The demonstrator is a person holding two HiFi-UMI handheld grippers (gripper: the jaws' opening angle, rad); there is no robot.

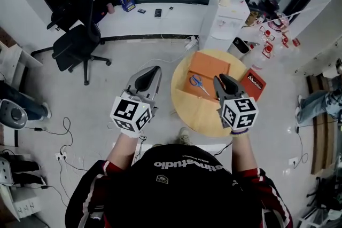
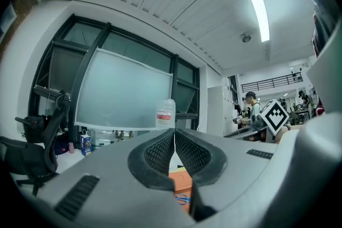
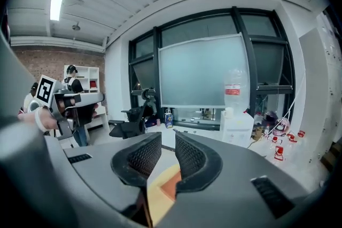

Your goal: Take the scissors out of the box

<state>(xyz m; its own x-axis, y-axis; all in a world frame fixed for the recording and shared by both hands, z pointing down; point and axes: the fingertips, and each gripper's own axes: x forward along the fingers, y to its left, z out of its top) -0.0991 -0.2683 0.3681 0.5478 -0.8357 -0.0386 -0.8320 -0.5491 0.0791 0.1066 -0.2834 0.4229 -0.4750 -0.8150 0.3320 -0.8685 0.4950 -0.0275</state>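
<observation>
Blue-handled scissors (image 1: 197,83) lie inside an open orange box (image 1: 209,65) on a round wooden table (image 1: 195,112). My right gripper (image 1: 220,78) hovers over the table at the box's right edge, just right of the scissors; its jaws are open with nothing between them. In the right gripper view, the right gripper (image 3: 168,139) looks over the table (image 3: 152,200) and a corner of the box (image 3: 170,187). My left gripper (image 1: 154,68) hangs over the floor left of the table, shut and empty. Below the left gripper (image 2: 174,133) show the box (image 2: 180,181) and scissors (image 2: 183,199).
A red packet (image 1: 254,84) lies on the table's right side. A white water dispenser (image 1: 228,18) stands behind the table, and a black office chair (image 1: 79,42) is at the far left. Cables (image 1: 64,131) trail over the floor on the left. A white counter (image 1: 155,21) runs along the back.
</observation>
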